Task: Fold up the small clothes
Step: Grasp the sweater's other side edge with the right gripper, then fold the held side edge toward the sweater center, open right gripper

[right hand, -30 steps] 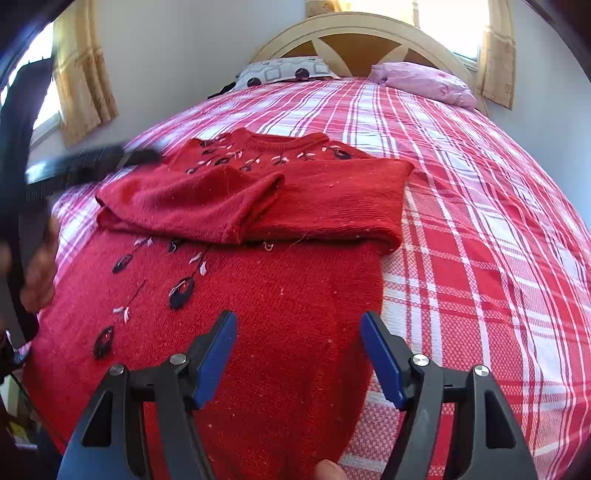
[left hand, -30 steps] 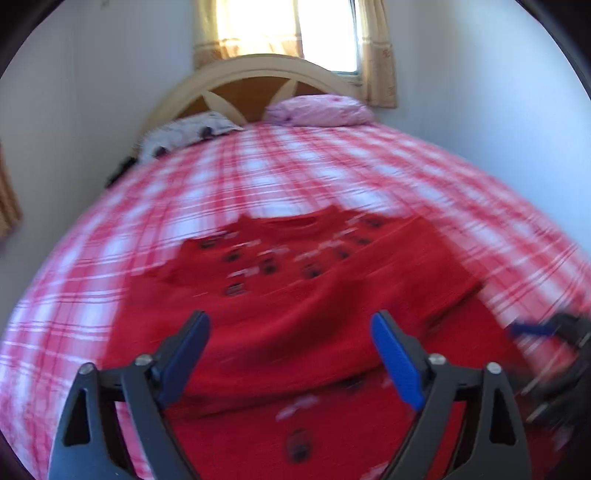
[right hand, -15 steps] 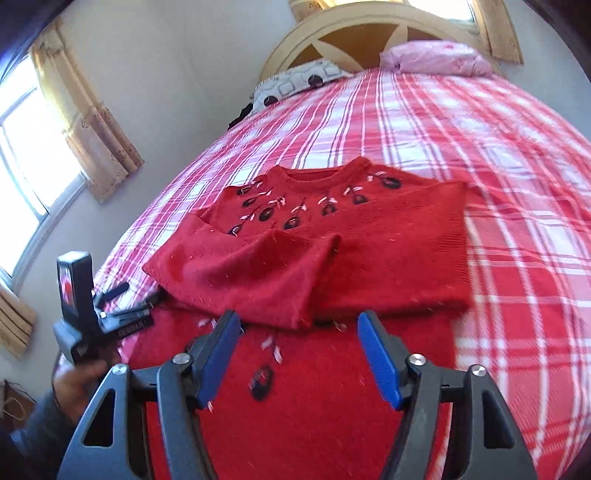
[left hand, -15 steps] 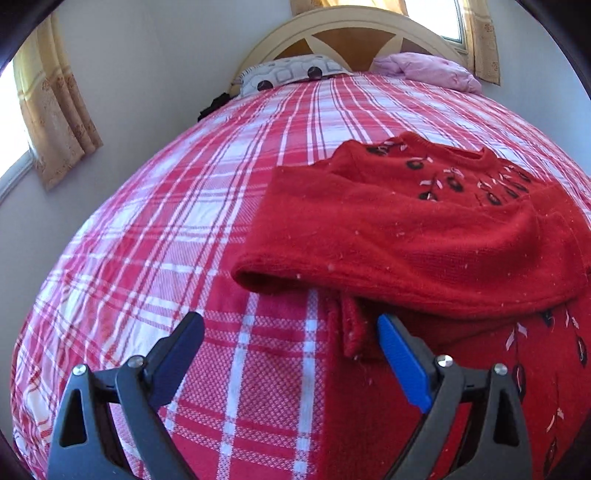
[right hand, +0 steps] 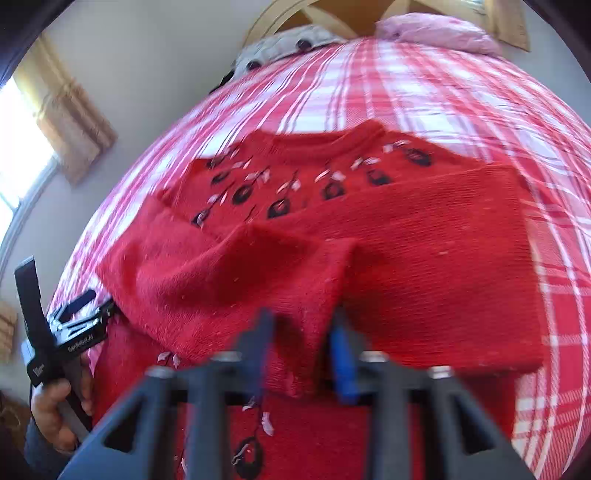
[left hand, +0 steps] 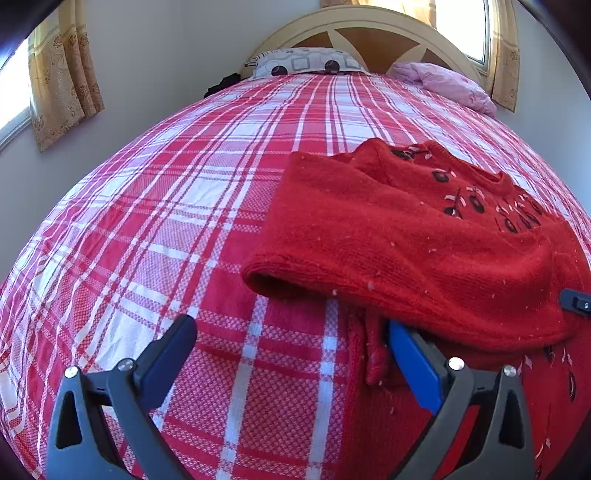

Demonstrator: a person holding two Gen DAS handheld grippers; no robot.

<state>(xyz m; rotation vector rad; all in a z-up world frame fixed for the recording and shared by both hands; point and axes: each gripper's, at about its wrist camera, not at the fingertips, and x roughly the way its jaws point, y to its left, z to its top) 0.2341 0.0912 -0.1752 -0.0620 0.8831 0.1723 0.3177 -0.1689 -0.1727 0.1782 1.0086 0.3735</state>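
1. Bed (left hand: 192, 206): red-and-white plaid cover, filling most of both your views. An arched headboard (left hand: 354, 33) stands at the far end.

2. Red sweater (left hand: 424, 240): knit, with dark and pale floral motifs below the neckline. It lies flat on the cover toward the right of your left view, collar pointing to the headboard. Both sleeves are folded across the chest, and they meet near the middle in your right view.

3. Pillows: a grey patterned pillow (left hand: 306, 66) and a pink pillow (left hand: 447, 85), side by side against the headboard, well apart from the sweater.

4. Curtains (left hand: 62, 74): tan, beside the window on the left wall.

5. Your left gripper (left hand: 291, 347): jaws very wide and opening. One finger sits over bare plaid, the blue-padded one at the sweater's side edge, just under the folded sleeve. The pads press on nothing.

6. Your right gripper (right hand: 301, 339): jaws narrow and closing, with a fold of the sleeve's lower edge bunched between them. This view is blurred.

7. Your left hand (right hand: 55, 413): gripping the left tool's handle at the sweater's left edge.
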